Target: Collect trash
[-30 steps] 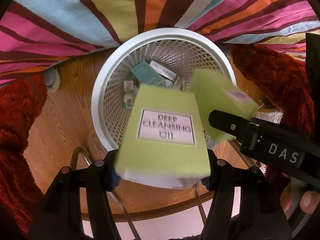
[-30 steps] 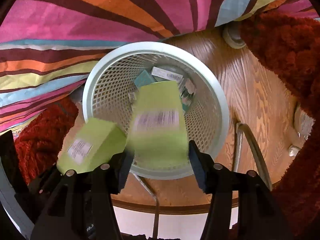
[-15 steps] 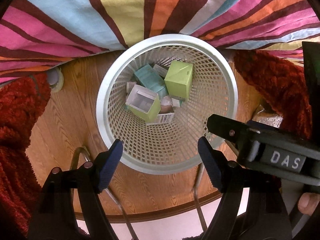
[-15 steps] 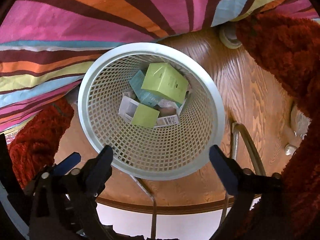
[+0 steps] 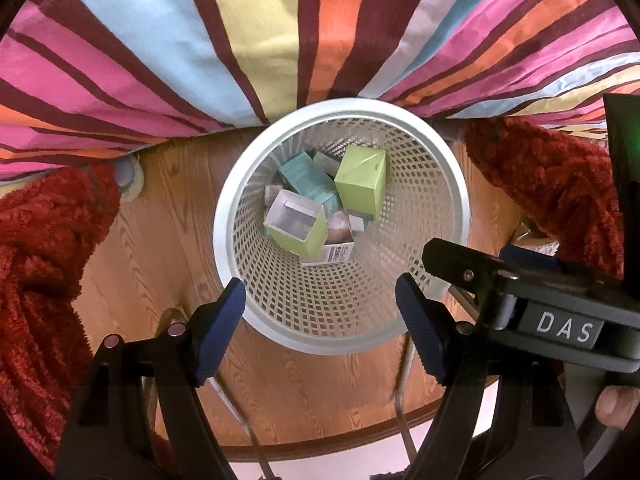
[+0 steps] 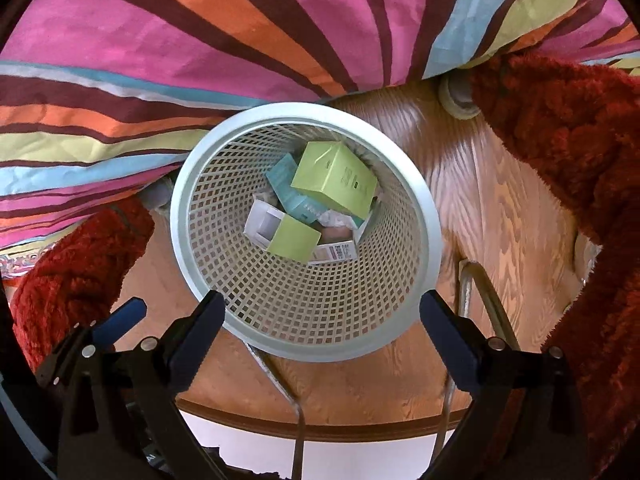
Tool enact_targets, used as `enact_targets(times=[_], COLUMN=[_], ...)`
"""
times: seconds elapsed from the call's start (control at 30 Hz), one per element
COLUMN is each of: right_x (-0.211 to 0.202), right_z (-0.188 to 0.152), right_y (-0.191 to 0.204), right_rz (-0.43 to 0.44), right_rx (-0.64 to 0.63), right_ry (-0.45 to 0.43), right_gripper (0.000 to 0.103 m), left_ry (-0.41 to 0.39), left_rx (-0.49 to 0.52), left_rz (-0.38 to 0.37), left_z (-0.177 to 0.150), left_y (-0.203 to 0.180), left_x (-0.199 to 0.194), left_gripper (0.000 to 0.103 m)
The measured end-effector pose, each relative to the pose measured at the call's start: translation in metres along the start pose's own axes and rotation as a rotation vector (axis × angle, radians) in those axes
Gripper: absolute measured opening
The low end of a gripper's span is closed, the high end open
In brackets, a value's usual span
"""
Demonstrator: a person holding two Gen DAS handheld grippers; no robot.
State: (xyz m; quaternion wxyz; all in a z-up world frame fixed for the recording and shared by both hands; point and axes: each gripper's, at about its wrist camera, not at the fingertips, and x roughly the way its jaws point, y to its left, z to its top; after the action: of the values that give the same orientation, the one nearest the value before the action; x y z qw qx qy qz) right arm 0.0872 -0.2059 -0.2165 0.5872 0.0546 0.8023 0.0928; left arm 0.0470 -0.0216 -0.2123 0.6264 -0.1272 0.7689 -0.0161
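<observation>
Above basket (image 5: 456,216): both tools (image 5: 320,308) (image 6: 322,316) wide apart, w/ nothing held.

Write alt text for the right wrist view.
The open, empty right gripper hovers over a white mesh wastebasket holding two lime-green boxes and a teal box, on a wood floor beside striped fabric.

The basket (image 5: 340,332) stands on the floor (image 5: 160,248), its far rim under the hanging bedspread (image 5: 248,40), with rugs (image 5: 44,248) to its left and right. Inside, two boxes (image 6: 336,178) lie on top of the other cartons (image 6: 294,196), one nearer, one farther. Both tools, the left tool (image 5: 320,320) and right tool (image 6: 322,332), hang above the near rim, jaws apart.
</observation>
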Motion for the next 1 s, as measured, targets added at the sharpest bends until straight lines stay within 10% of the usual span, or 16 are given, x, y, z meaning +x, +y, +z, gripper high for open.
enact_targets(times=[1.0], right_x=[-0.076], right_z=[-0.031], right_y=[0.016], right_rz=[-0.065], right_rx=[-0.134], right_ry=[-0.340], right_gripper=[0.095], left_ry=[-0.198], left_rx=[-0.016], left_rz=[0.021], left_z=[-0.024], left_y=[0.004], left_x=[-0.057], left_gripper=[0.076])
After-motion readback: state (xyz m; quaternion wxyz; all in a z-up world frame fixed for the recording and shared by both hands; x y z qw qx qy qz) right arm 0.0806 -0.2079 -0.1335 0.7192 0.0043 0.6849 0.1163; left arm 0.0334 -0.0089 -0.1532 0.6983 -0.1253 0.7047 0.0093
